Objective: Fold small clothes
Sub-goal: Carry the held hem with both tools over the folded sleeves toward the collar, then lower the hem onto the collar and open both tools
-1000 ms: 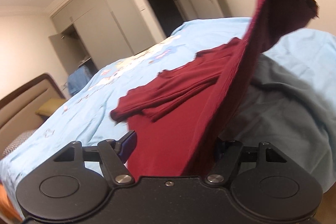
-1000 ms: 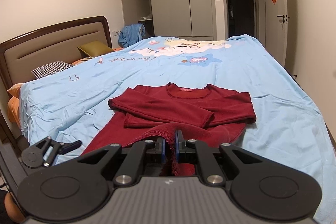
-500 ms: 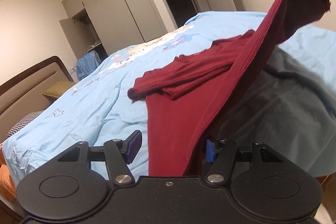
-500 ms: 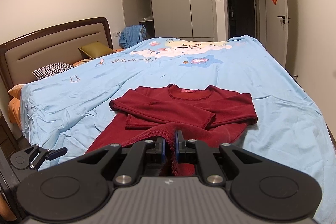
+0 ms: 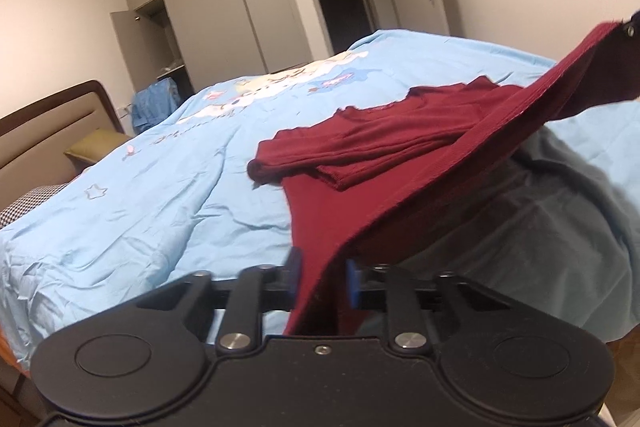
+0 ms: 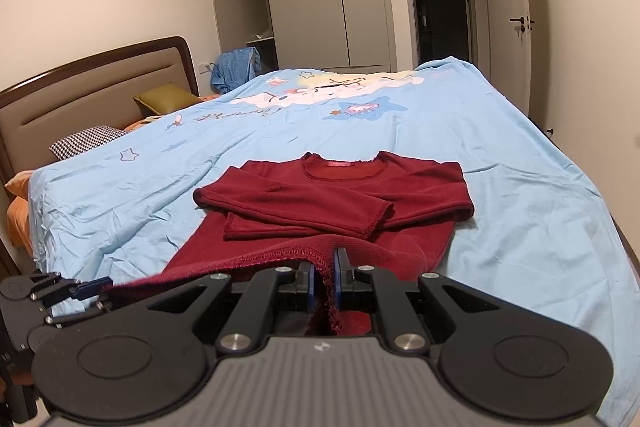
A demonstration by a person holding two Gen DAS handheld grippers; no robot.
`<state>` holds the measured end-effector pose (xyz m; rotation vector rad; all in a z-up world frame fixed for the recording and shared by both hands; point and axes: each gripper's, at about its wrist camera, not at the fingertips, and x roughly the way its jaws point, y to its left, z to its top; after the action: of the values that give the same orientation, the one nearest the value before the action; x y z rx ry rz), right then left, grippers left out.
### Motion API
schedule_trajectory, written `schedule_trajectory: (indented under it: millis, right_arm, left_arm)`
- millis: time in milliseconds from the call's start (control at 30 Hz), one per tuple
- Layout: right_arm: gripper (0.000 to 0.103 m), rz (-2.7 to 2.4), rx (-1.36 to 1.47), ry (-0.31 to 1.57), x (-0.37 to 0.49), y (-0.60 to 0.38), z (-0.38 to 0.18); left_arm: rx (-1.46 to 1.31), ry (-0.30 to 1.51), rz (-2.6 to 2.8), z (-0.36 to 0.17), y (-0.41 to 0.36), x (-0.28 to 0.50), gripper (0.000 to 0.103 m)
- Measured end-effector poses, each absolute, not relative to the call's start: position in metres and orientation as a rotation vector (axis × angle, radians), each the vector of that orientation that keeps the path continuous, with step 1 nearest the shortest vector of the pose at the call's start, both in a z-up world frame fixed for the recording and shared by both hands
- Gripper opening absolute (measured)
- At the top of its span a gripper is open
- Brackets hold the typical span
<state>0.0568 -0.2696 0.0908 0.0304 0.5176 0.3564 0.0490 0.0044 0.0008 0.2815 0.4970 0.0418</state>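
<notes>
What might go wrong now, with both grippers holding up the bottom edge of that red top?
The left gripper has cloth between its fingers but looks only partly closed, so the hem could slip out on that side. The right gripper pinches just a thin bit of edge, which might pull free. The sleeves lie loosely crossed on the top; bringing the hem over carelessly could drag them askew and spoil the fold.

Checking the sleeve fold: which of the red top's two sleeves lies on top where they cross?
On the red top, the sleeve whose frilled cuff ends toward the right lies on top; the other sleeve's cuff peeks out beneath, toward the left.
</notes>
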Motion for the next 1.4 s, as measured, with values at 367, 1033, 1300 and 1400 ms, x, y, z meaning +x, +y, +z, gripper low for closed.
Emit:
schedule_trajectory:
  millis: [367,1033,1300,1400]
  right_arm:
    - [0.008,0.349,-0.088,0.454,0.004,-0.291,0.079]
    - [0.008,0.491,-0.329,0.558,-0.039,-0.291,0.114]
    - [0.009,0.436,-0.345,0.486,0.103,-0.292,0.135]
    - [0.009,0.428,-0.352,0.511,0.162,-0.289,0.130]
  left_arm:
    - [0.343,0.315,-0.056,0.044,0.001,0.015,0.003]
    - [0.301,0.447,-0.310,0.122,0.024,-0.009,0.004]
    - [0.450,0.473,-0.416,0.154,0.024,0.143,0.004]
    - [0.420,0.526,-0.420,0.147,0.027,0.207,0.004]
